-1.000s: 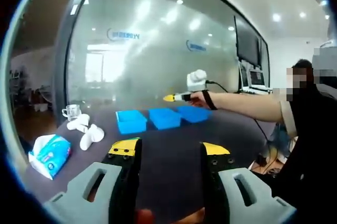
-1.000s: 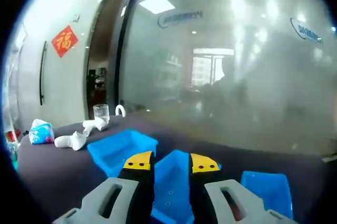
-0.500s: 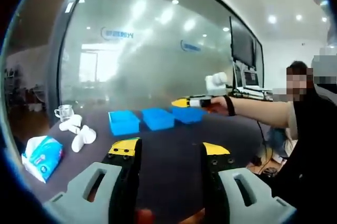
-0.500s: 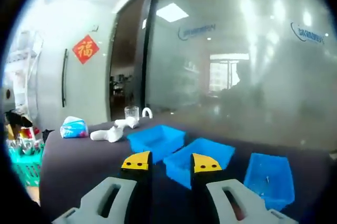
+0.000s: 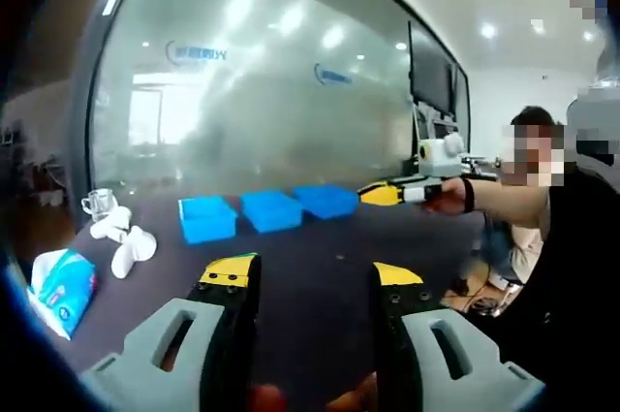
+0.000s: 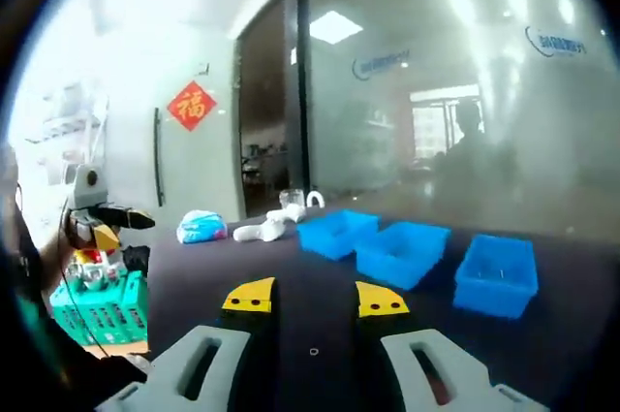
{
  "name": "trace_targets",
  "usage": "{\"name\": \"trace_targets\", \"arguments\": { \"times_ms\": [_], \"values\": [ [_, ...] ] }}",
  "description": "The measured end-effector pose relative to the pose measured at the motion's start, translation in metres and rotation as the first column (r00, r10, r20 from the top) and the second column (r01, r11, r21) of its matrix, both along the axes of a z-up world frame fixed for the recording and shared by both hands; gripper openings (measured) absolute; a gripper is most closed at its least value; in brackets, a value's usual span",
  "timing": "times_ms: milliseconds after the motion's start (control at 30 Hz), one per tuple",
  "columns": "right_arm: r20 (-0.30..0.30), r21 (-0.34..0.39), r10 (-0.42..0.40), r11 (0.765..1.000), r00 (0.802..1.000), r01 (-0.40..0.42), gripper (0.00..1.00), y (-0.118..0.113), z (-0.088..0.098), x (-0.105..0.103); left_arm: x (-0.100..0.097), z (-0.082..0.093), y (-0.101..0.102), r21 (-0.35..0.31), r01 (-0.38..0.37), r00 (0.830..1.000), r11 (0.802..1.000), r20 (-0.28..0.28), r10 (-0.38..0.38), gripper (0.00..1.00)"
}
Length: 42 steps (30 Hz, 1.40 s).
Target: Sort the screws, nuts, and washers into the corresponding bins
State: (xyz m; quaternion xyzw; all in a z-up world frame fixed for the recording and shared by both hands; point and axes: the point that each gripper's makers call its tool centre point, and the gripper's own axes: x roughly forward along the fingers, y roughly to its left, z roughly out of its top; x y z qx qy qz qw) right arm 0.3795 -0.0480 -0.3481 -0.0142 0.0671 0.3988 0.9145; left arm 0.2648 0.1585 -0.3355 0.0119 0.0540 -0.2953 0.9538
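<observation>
Left gripper view: left gripper (image 5: 312, 276) is held spread low-centre, three blue bins (image 5: 268, 210) lined mid-frame; right gripper (image 6: 313, 298) likewise spread.

Glossy blue plastic bins (image 5: 270, 210), matt tabletop (image 5: 320, 276)

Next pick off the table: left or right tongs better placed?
Right, probably. A small part lies on the dark table between the open right tongs. The left tongs are open too, but I can make out no part between them.
</observation>
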Motion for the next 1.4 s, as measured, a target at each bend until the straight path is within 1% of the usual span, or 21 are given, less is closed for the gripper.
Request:
{"name": "trace_targets", "arguments": {
  "times_ms": [100, 233, 300, 367, 433, 500, 633, 667, 733, 767, 867, 967, 1000, 1133, 1200, 1267, 1367, 1400],
  "values": [
    [-0.011, -0.005, 0.011, 1.000, 1.000, -0.011, 0.25, -0.010, 0.000, -0.012, -0.003, -0.006, -0.008, 0.010, 0.033, 0.999, 0.999, -0.023, -0.033, 0.43],
    [-0.039, -0.002, 0.033, 0.999, 0.999, -0.033, 0.25, -0.020, 0.000, -0.026, -0.006, -0.009, -0.015, 0.023, 0.058, 0.998, 0.998, -0.034, -0.057, 0.43],
    [-0.042, -0.013, 0.044, 0.999, 0.998, -0.044, 0.25, -0.021, 0.001, -0.032, -0.006, -0.010, -0.017, 0.027, 0.068, 0.997, 0.997, -0.037, -0.067, 0.43],
    [-0.047, -0.053, 0.061, 0.997, 0.997, -0.064, 0.25, -0.025, -0.002, -0.037, -0.008, -0.010, -0.020, 0.030, 0.082, 0.996, 0.996, -0.043, -0.080, 0.43],
    [-0.075, -0.107, 0.087, 0.990, 0.993, -0.094, 0.25, -0.028, -0.009, -0.043, -0.009, -0.011, -0.021, 0.036, 0.090, 0.995, 0.995, -0.047, -0.089, 0.43],
    [-0.085, -0.139, 0.093, 0.985, 0.992, -0.105, 0.25, -0.031, -0.012, -0.044, -0.009, -0.012, -0.022, 0.040, 0.095, 0.994, 0.995, -0.051, -0.093, 0.43],
    [-0.108, -0.189, 0.117, 0.972, 0.987, -0.136, 0.24, -0.031, -0.016, -0.046, -0.010, -0.016, -0.023, 0.049, 0.099, 0.994, 0.994, -0.061, -0.096, 0.43],
    [-0.112, -0.192, 0.120, 0.971, 0.986, -0.140, 0.24, -0.031, -0.015, -0.045, -0.010, -0.017, -0.023, 0.052, 0.099, 0.993, 0.994, -0.062, -0.095, 0.43],
    [-0.145, -0.196, 0.145, 0.965, 0.979, -0.172, 0.24, -0.027, -0.012, -0.048, -0.011, -0.018, -0.023, 0.051, 0.095, 0.994, 0.994, -0.066, -0.091, 0.43],
    [-0.150, -0.200, 0.153, 0.963, 0.977, -0.181, 0.24, -0.025, -0.010, -0.048, -0.011, -0.018, -0.023, 0.051, 0.094, 0.994, 0.994, -0.067, -0.091, 0.43],
    [-0.164, -0.248, 0.177, 0.945, 0.970, -0.214, 0.24, -0.018, -0.008, -0.047, -0.012, -0.019, -0.022, 0.052, 0.090, 0.994, 0.995, -0.068, -0.087, 0.43],
    [-0.168, -0.346, 0.202, 0.904, 0.965, -0.250, 0.24, -0.014, -0.013, -0.042, -0.013, -0.019, -0.021, 0.052, 0.086, 0.994, 0.995, -0.068, -0.082, 0.43],
    [-0.166, -0.362, 0.207, 0.896, 0.964, -0.255, 0.24, -0.012, -0.014, -0.039, -0.013, -0.019, -0.021, 0.053, 0.084, 0.995, 0.995, -0.067, -0.080, 0.43],
    [-0.203, -0.402, 0.224, 0.869, 0.953, -0.290, 0.24, -0.001, -0.020, -0.026, -0.014, -0.019, -0.018, 0.048, 0.074, 0.995, 0.996, -0.065, -0.071, 0.43],
    [-0.221, -0.430, 0.231, 0.849, 0.947, -0.307, 0.24, 0.002, -0.025, -0.020, -0.014, -0.020, -0.016, 0.045, 0.066, 0.996, 0.997, -0.066, -0.063, 0.43],
    [-0.234, -0.446, 0.242, 0.834, 0.942, -0.325, 0.24, 0.008, -0.028, -0.017, -0.015, -0.023, -0.013, 0.044, 0.057, 0.996, 0.997, -0.071, -0.054, 0.43],
    [-0.273, -0.432, 0.250, 0.831, 0.929, -0.350, 0.24, 0.017, -0.031, -0.014, -0.016, -0.025, -0.010, 0.042, 0.050, 0.996, 0.998, -0.077, -0.046, 0.43],
    [-0.273, -0.433, 0.251, 0.830, 0.929, -0.352, 0.24, 0.020, -0.032, -0.012, -0.016, -0.025, -0.009, 0.040, 0.047, 0.996, 0.998, -0.077, -0.044, 0.43]
  ]
}}
